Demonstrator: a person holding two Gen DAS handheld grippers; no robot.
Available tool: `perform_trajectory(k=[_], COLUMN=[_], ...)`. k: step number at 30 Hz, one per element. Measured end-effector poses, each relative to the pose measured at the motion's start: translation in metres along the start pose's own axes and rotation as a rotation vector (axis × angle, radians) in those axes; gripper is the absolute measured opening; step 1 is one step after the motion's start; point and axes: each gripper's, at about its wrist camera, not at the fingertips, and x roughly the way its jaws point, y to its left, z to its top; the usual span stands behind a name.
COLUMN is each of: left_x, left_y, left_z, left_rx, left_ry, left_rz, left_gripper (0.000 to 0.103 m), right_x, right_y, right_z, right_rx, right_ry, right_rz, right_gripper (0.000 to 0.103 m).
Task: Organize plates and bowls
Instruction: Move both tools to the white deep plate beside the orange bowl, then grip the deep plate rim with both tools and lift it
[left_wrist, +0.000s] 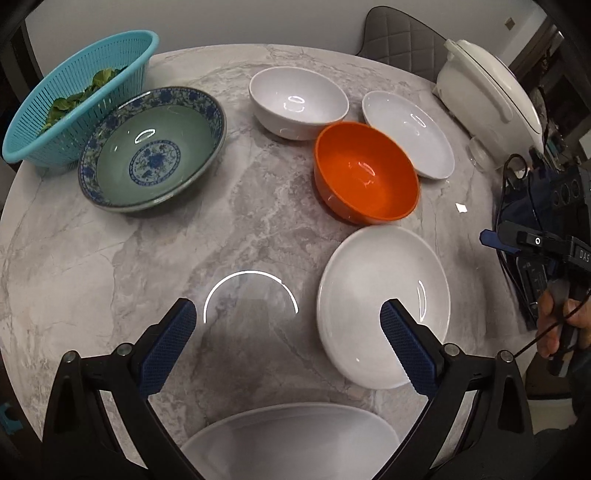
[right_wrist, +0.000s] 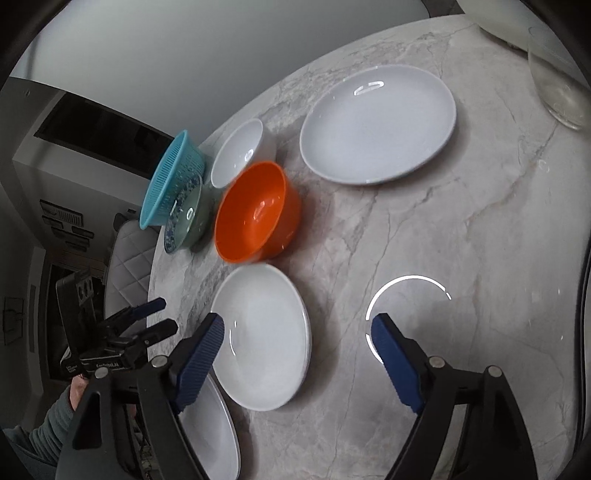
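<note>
Jaws of both grippers stood wide and held nothing. From the left wrist, the left gripper (left_wrist: 288, 332) hovered over the grey marbled counter (left_wrist: 155, 266), a round white plate (left_wrist: 384, 306) at lower right of the frame, another white plate (left_wrist: 291, 439) at bottom centre. An orange plastic bowl (left_wrist: 365, 173) sat centre-right, just beside a white bowl (left_wrist: 297, 101) and a third white plate (left_wrist: 408, 133); a blue-patterned green bowl (left_wrist: 153, 147) sat at left. From the right wrist, the right gripper (right_wrist: 297, 350) hung near the first plate.

White letters "DAS" are seen on the right tongs' (left_wrist: 487, 236) black body, cut off at the frame edge. Small print on the left tongs (right_wrist: 157, 314) cannot be read.
</note>
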Motion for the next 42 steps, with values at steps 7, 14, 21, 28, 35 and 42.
perform_trajectory(k=[7, 14, 21, 28, 35, 42], left_x=[-0.009, 0.067, 0.139, 0.183, 0.212, 0.222], left_y=[-0.063, -0.107, -0.12, -0.121, -0.129, -0.131], left_z=[0.131, 0.261, 0.299, 0.29, 0.282, 0.279], left_rx=[0.224, 0.363, 0.464, 0.521, 0.547, 0.503], left_ry=[-0.055, 0.063, 0.2, 0.298, 0.394, 0.412], left_rz=[0.002, -0.045, 0.006, -0.036, -0.085, -0.122], left_gripper=[0.1, 0.097, 0.07, 0.065, 0.05, 0.024], right_x=[-0.019, -0.005, 0.01, 0.017, 0.021, 0.021], right_y=[-0.014, -0.06, -0.094, -0.109, -0.118, -0.129], right_z=[0.059, 0.09, 0.1, 0.105, 0.109, 0.106], right_rx=[0.115, 0.328, 0.41, 0.42, 0.431, 0.462], right_ry=[-0.181, -0.238, -0.214, -0.191, -0.16, -0.167], right_rz=[-0.095, -0.178, -0.161, -0.112, -0.075, -0.039], right_gripper=[0.085, 0.07, 0.063, 0.061, 0.052, 0.04])
